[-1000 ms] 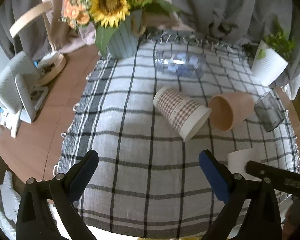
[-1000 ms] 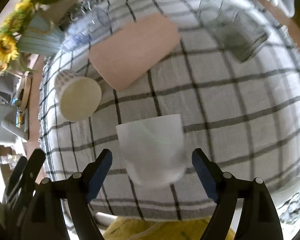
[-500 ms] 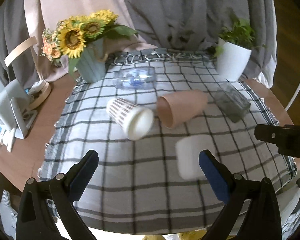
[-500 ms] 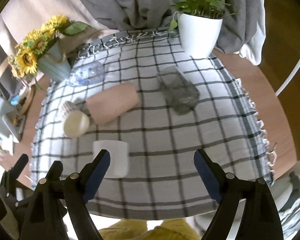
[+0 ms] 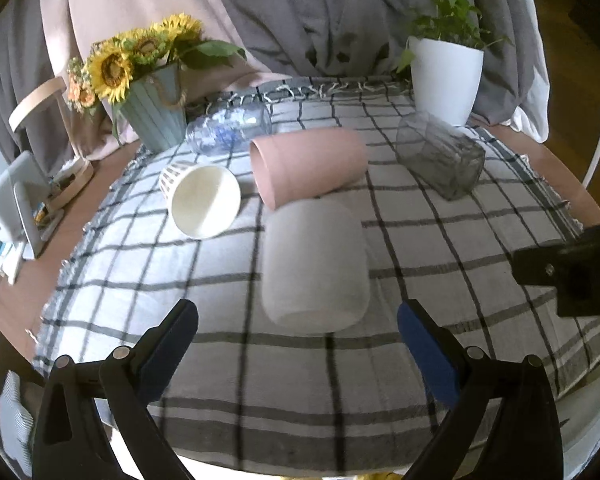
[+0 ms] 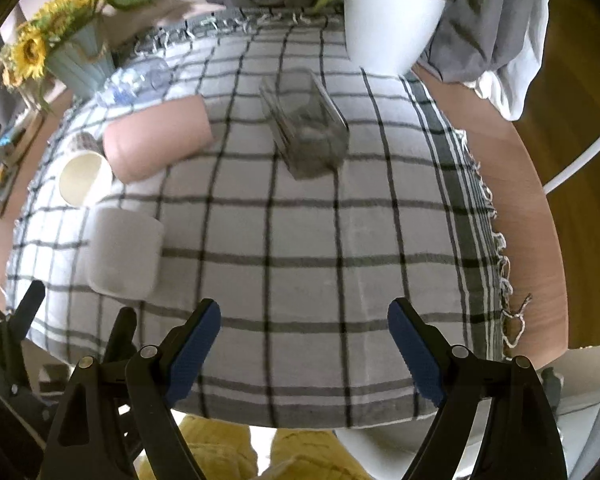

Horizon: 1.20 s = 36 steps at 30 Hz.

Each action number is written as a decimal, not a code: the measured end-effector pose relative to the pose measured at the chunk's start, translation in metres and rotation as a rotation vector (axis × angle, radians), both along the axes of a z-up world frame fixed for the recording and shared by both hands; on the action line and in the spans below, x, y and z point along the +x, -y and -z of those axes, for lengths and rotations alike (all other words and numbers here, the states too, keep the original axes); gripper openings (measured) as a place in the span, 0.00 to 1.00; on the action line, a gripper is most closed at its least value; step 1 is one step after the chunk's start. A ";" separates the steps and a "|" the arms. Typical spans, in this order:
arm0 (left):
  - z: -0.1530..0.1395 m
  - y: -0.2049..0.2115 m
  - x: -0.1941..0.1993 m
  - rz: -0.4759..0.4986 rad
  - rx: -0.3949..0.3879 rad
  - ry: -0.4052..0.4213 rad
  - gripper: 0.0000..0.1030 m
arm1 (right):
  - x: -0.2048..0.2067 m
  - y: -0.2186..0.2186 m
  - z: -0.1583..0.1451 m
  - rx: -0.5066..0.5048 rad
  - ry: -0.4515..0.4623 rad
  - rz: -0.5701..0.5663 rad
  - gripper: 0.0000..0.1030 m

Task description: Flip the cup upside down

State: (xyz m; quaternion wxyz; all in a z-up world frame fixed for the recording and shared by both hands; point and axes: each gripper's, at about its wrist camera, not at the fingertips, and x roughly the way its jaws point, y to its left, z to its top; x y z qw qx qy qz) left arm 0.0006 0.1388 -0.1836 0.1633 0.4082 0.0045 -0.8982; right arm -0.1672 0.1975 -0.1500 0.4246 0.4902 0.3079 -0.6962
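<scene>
Directly ahead of the left gripper (image 5: 298,322), on the checked cloth (image 5: 440,240), lies the white cup (image 5: 315,264), on its side. Its long axis runs along the gripper's line of sight: the closed base faces the camera, and the mouth points away toward the pink cup (image 5: 306,164), which it nearly touches. The left jaws stand wide apart, holding nothing, and their gap straddles the white cup's width, so a straight advance would likely bracket its body. The right gripper (image 6: 304,330) is likewise spread wide and empty; from it the white cup (image 6: 124,252) lies well off to the left, so the left gripper is judged the nearer and better aligned. The flip is not yet done; it calls for a grasp across the body and a turn that puts the mouth down on the cloth. Risk (a judgement only): a cup on its side may roll when one finger (image 5: 168,350) touches first. Count, relative to the white cup: five vessels lie on their sides in all, namely one white cup, one pink cup beyond it, one paper cup (image 5: 204,200) beyond and left of it with its mouth toward the camera, one clear blue glass (image 5: 230,128) farther back, and one grey glass (image 5: 440,158) beyond and right. One sunflower vase (image 5: 152,120) stands far back left, one white plant pot (image 5: 444,80) far back right. Grippers: two.
</scene>
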 end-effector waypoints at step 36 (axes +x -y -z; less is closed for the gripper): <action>-0.006 -0.001 -0.022 -0.038 0.048 -0.004 0.64 | -0.017 -0.009 0.011 0.016 0.011 -0.006 0.83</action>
